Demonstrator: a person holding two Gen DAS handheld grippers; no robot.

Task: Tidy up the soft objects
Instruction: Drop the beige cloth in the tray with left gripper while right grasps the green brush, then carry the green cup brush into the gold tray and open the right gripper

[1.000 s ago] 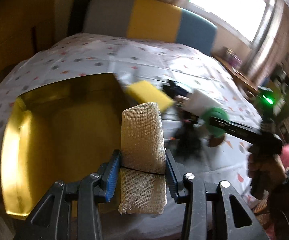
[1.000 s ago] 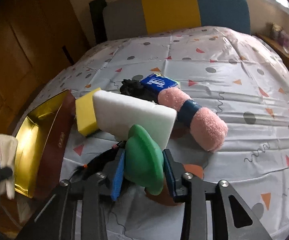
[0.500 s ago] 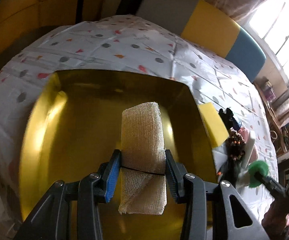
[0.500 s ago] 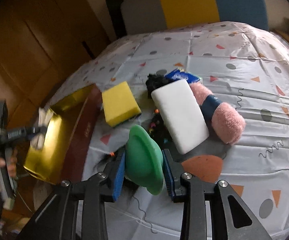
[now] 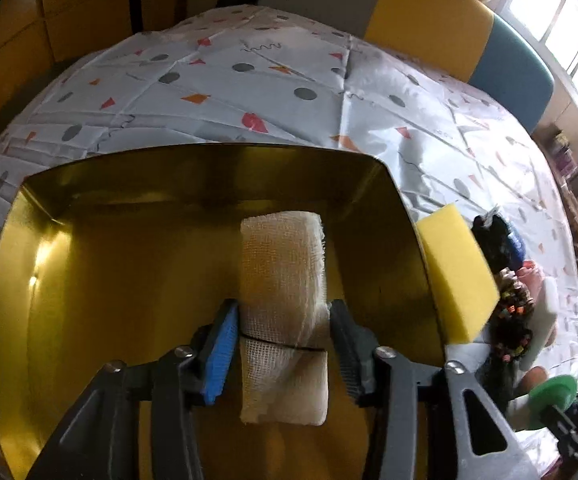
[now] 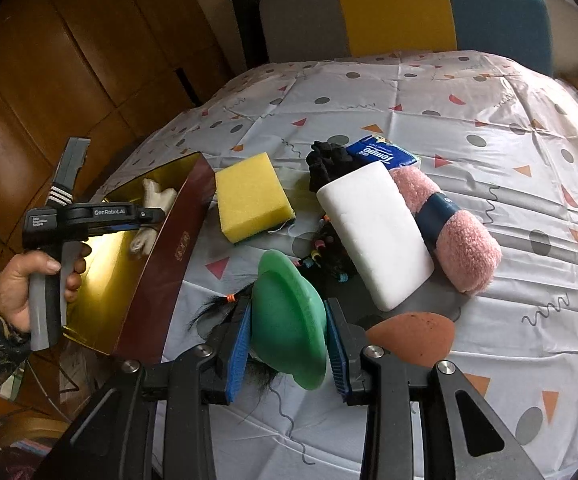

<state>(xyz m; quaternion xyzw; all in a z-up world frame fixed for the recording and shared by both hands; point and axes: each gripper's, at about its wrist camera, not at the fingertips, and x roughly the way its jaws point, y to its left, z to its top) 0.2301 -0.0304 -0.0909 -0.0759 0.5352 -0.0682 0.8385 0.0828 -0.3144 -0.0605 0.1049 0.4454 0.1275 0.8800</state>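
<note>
The left claw (image 5: pixel 285 336) is closed on the gauze roll (image 5: pixel 283 280) over the gold box (image 5: pixel 89 264). The roll looks light and squashy (hold its middle gently). The right claw (image 6: pixel 287 344) pinches the green pad (image 6: pixel 289 316) above the bed (image 6: pixel 489 128).

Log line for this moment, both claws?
left claw: shut on gauze roll, over gold box | right claw: shut on green disc, above tablecloth
</note>
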